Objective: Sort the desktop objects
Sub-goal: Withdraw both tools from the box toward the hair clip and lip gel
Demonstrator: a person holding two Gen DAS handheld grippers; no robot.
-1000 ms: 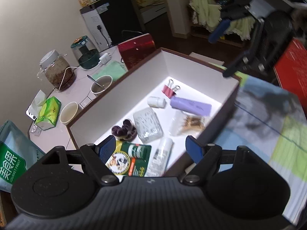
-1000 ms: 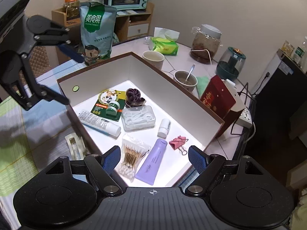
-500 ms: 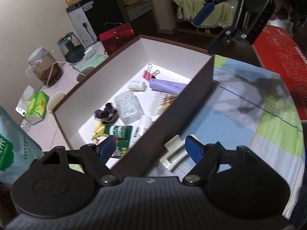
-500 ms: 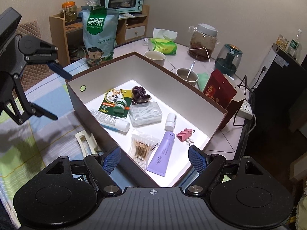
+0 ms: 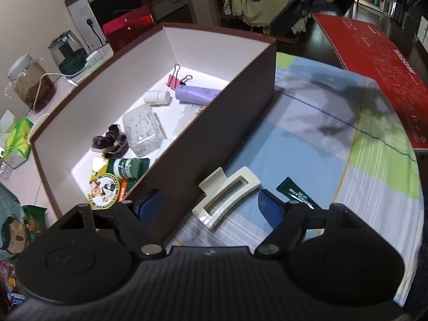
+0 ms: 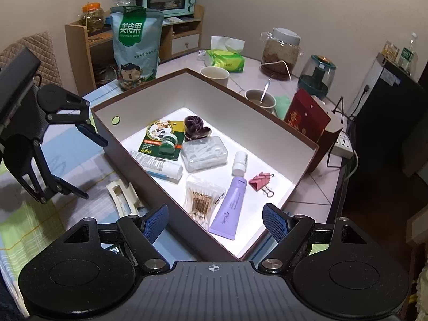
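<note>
My left gripper (image 5: 211, 206) gapes wide over the cream hair clip (image 5: 227, 196), on the cloth at 6 o'clock outside the box (image 5: 214, 131). Green tube (image 5: 295, 192) at 5. My right gripper (image 6: 215, 223) is spread apart, holding nothing, above the purple tube (image 6: 231, 207).

"美食果" and "GOURMET FRUIT" are printed on the tall pale-blue and green snack bag (image 6: 137, 42). "100PCS" is read on the clear plastic pack of wooden cotton swabs (image 6: 201, 199). "MENTHOLATUM" is lettered on the dark green flat tube (image 5: 297, 193). Other labels are too small to be read.
</note>
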